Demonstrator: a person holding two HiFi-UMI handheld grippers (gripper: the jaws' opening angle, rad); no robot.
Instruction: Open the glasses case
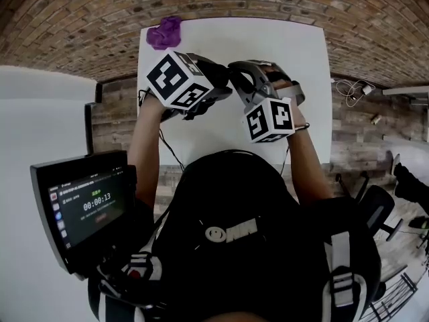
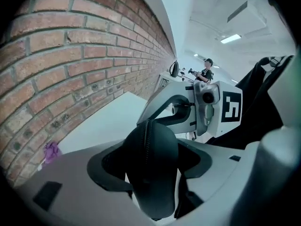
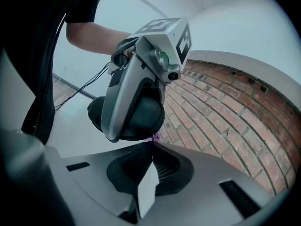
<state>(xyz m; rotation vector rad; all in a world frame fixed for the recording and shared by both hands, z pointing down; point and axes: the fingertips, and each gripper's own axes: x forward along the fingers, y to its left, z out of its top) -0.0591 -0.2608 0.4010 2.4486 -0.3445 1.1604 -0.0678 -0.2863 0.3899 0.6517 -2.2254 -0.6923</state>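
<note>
A dark, rounded glasses case (image 2: 151, 166) with a zipper running up its middle sits clamped between the jaws of my left gripper (image 2: 153, 173), held above the white table. In the right gripper view the same case (image 3: 141, 113) hangs inside the left gripper's grey fingers (image 3: 123, 95). My right gripper (image 3: 151, 144) has its jaws together, and their tips pinch a small dark zipper tab at the case's lower edge. In the head view both marker cubes meet over the table, left gripper (image 1: 218, 89) and right gripper (image 1: 249, 92), and the case is mostly hidden between them.
A crumpled purple cloth (image 1: 165, 32) lies at the far left corner of the white table (image 1: 295, 45). Brick floor surrounds the table. A small screen (image 1: 84, 206) stands at the person's left, and cables lie on the floor at the right (image 1: 352, 89).
</note>
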